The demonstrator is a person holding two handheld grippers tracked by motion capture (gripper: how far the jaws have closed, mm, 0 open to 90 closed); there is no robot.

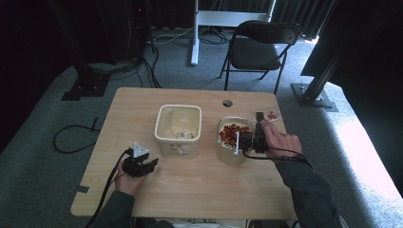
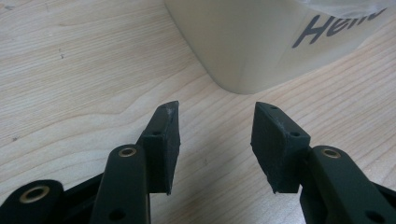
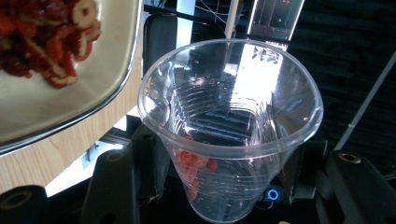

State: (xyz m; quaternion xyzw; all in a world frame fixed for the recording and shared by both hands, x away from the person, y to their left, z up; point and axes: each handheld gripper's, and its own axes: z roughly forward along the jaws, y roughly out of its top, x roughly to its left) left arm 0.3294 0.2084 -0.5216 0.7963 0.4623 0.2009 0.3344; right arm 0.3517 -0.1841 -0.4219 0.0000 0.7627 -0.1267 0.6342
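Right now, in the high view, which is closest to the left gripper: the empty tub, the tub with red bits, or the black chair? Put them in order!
Measured from the left gripper:
1. The empty cream tub, just up and to its right on the table.
2. The tub of red pieces, farther right, beside the right gripper.
3. The black folding chair, on the floor past the table's far edge.

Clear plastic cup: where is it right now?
The clear plastic cup is clamped in the right gripper, at the table's right, beside the tub of red pieces.
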